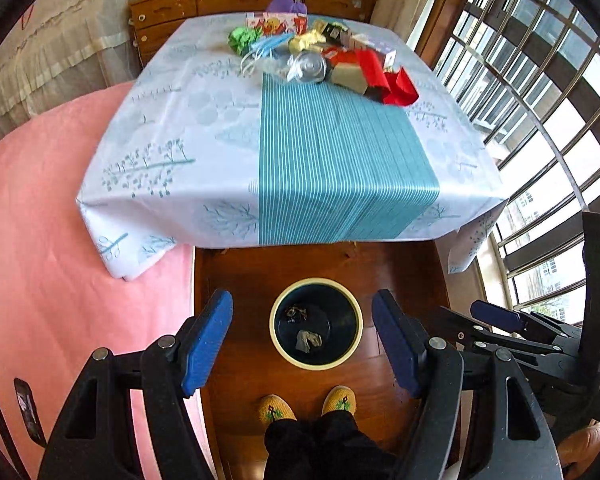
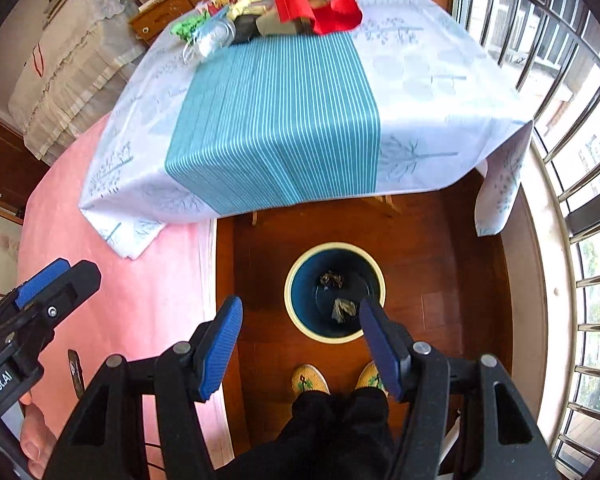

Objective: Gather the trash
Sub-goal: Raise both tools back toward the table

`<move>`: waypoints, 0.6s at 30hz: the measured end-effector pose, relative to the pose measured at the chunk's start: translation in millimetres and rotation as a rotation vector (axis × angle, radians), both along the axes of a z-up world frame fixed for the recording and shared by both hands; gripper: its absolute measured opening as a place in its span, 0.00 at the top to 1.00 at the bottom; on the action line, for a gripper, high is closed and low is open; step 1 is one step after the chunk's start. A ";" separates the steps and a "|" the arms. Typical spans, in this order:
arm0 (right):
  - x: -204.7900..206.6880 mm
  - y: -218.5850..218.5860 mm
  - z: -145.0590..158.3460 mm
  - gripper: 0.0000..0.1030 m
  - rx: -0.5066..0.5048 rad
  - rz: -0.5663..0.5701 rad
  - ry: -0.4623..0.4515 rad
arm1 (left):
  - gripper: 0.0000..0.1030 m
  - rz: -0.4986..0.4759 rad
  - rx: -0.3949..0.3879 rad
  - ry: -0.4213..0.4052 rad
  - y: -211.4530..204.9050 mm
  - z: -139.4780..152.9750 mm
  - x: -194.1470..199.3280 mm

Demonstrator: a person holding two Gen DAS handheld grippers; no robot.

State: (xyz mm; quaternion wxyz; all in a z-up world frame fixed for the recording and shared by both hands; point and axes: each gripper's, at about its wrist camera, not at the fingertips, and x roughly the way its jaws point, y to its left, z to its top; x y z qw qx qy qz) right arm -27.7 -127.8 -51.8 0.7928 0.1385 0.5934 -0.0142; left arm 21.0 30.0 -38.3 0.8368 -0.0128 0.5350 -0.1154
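- Sitting at the far end of the table [image 1: 220, 128], the trash heap [image 1: 320, 52] is a mixed clutter: a red folded paper bag [image 1: 396, 84], a crumpled green wrapper [image 1: 242, 38], a clear plastic cup on its side [image 1: 310, 66], pale blue straps, a brown carton, a purple piece at the back; the exact count of pieces cannot be told.
- Two crumpled scraps [image 2: 342, 308] already lie in the bottom of one round bin [image 2: 300, 322], dark blue inside with a cream rim, standing on the wooden floor just before the table's near edge.
- Covering the table, a white leaf-print cloth with a teal striped band [image 1: 340, 168] hangs over the near edge and droops at both near corners; the whole near half of the cloth is bare.
- A pink bed [image 1: 60, 240] touches the table's left side; barred windows [image 1: 540, 100] curve along the right, with a strip of floor between.
- Two yellow slippers [image 1: 340, 400] stand just behind the bin.
- The left gripper [image 1: 302, 344] has its blue pads apart with nothing between them, framing the bin from above.
- The right gripper [image 2: 300, 346] is likewise spread and empty, its right finger overlapping the bin's rim in view.
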 end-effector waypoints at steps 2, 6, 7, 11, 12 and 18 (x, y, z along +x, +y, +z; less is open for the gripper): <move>4.5 -2.4 19.8 0.40 -0.019 -0.015 -0.050 | 0.32 -0.010 -0.003 -0.048 1.5 19.3 3.6; 16.5 -9.5 56.5 0.40 -0.048 -0.067 -0.148 | 0.32 -0.034 0.020 -0.135 1.8 53.9 16.0; 19.2 -10.2 64.1 0.40 -0.055 -0.074 -0.168 | 0.32 -0.036 0.026 -0.157 2.1 59.5 19.9; 29.5 -9.8 89.2 0.40 -0.079 -0.090 -0.234 | 0.32 -0.042 0.027 -0.222 5.1 81.4 29.1; 32.1 -10.4 93.5 0.40 -0.082 -0.094 -0.246 | 0.32 -0.040 0.027 -0.233 6.0 84.0 29.9; 42.4 -5.4 110.0 0.34 -0.101 -0.084 -0.291 | 0.30 -0.033 -0.008 -0.284 11.7 94.9 38.6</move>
